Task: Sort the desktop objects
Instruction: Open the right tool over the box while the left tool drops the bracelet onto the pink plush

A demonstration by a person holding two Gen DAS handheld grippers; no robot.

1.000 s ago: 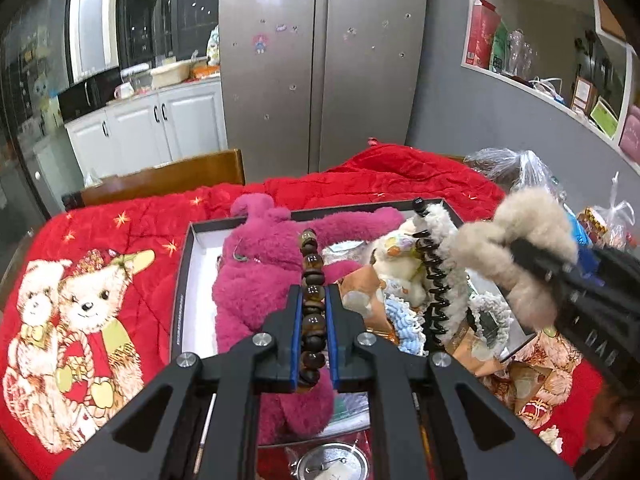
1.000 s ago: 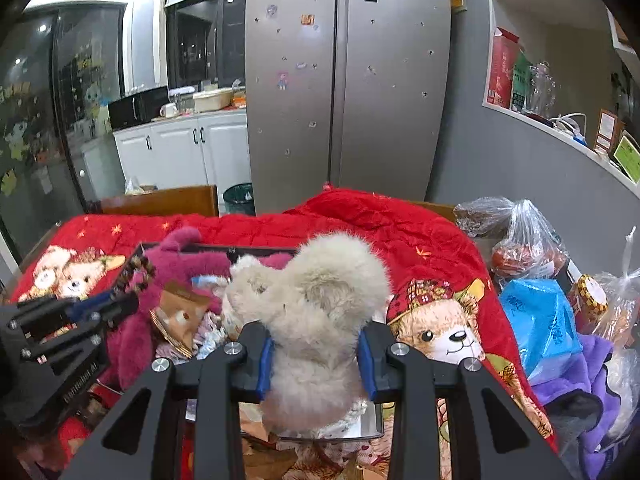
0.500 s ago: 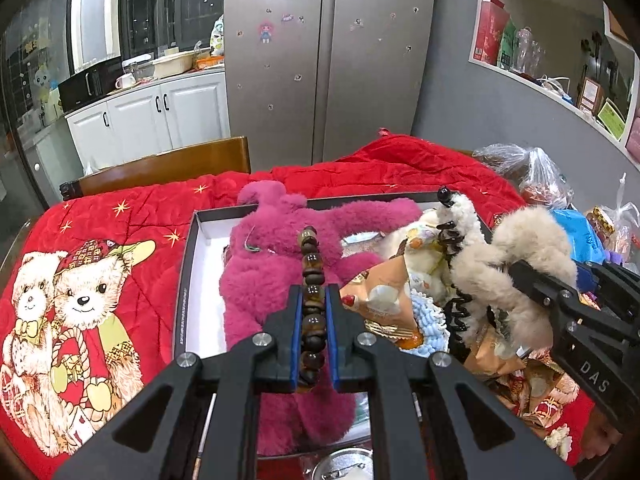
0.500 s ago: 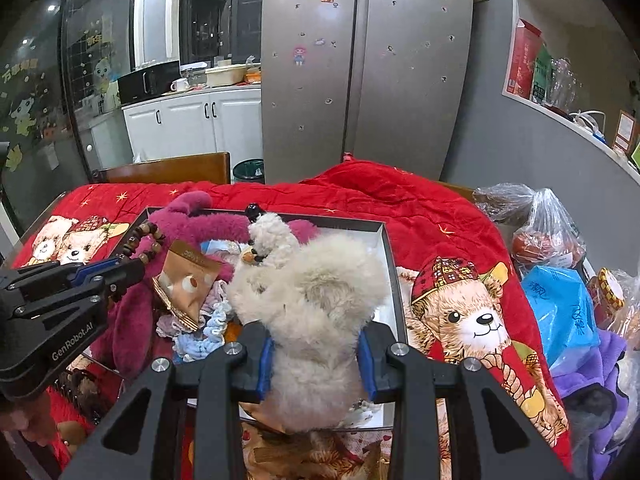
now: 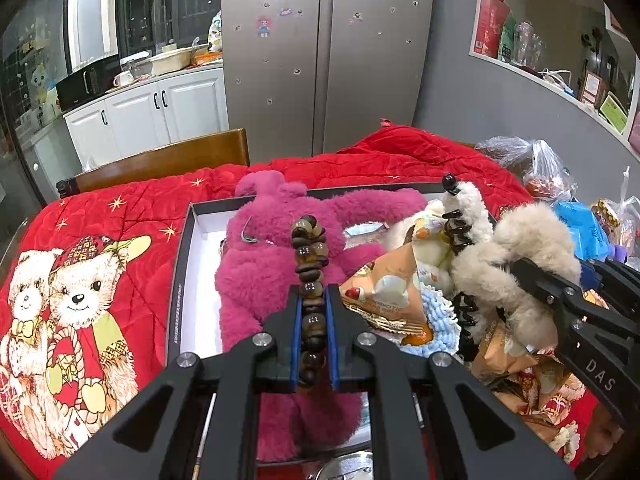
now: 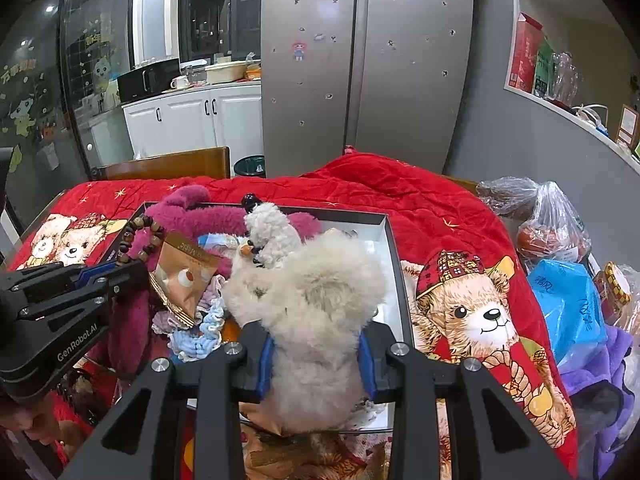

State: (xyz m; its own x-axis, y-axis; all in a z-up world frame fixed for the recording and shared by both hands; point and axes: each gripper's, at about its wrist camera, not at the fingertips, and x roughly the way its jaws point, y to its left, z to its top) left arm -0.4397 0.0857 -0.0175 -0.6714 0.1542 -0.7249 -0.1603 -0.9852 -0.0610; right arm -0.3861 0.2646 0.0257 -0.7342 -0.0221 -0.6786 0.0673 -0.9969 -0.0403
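My left gripper [image 5: 313, 312] is shut on a brown bead bracelet [image 5: 309, 264], held above a pink plush toy [image 5: 260, 276] that lies in a shallow black-rimmed box [image 5: 182, 280]. From the right wrist view the left gripper [image 6: 120, 270] and the bracelet [image 6: 140, 236] show at the left. My right gripper [image 6: 316, 354] is shut on a fluffy beige plush [image 6: 316, 300], over the box's [image 6: 390, 240] near right part. The same plush [image 5: 516, 256] appears in the left wrist view, at its right. A snack packet [image 5: 384, 292], a blue frilly item [image 5: 436, 320] and a black claw clip [image 5: 456, 232] crowd the box.
A red quilt [image 6: 400, 200] with bear prints covers the table. Plastic bags [image 6: 552, 228], a blue pack [image 6: 568, 304] and purple cloth [image 6: 600, 364] lie at the right. A wooden chair back [image 5: 160, 160] stands behind the table. A round metal item [image 5: 348, 468] sits near the front edge.
Both grippers have sunk slightly toward the box, each keeping its grip. The beige plush now hangs closer over the box's contents.
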